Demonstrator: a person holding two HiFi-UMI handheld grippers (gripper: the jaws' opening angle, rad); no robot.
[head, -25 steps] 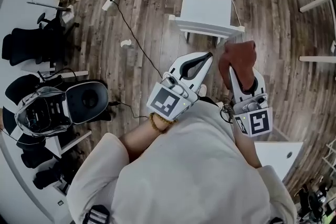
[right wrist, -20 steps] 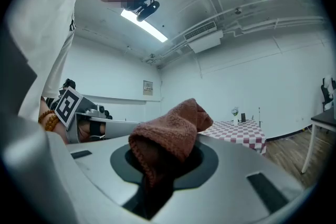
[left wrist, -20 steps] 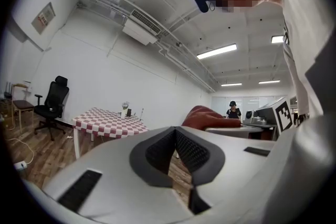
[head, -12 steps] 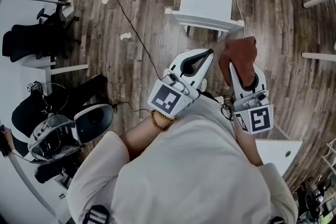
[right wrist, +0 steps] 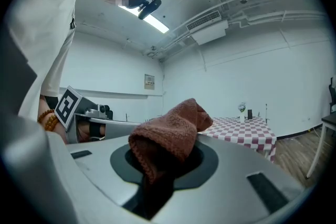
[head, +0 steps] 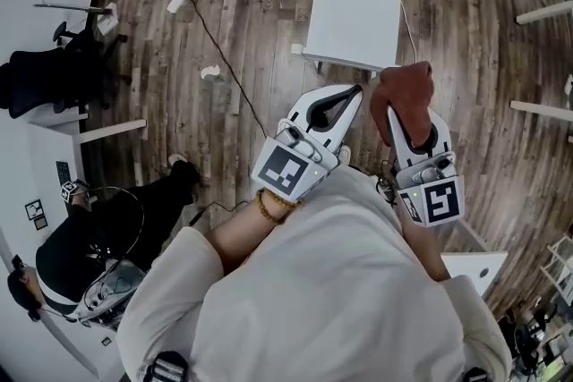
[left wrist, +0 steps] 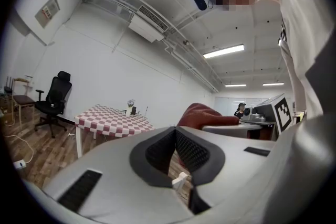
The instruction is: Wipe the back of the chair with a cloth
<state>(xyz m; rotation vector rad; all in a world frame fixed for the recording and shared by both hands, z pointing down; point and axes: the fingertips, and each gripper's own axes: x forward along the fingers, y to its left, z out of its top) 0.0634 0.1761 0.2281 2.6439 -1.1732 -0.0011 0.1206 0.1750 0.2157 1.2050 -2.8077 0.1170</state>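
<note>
Nothing of the wipe looks done. The right gripper has its fingers clamped on the rust-brown cloth, held by the near right corner of the white chair; contact is unclear. The left gripper has its fingers pressed together, empty.

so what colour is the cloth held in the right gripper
Rusty reddish-brown knitted cloth, clearest in the right gripper view.

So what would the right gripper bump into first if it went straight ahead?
Probably the white chair, its held cloth touching first. Depth is unclear, so it might pass above.
</note>
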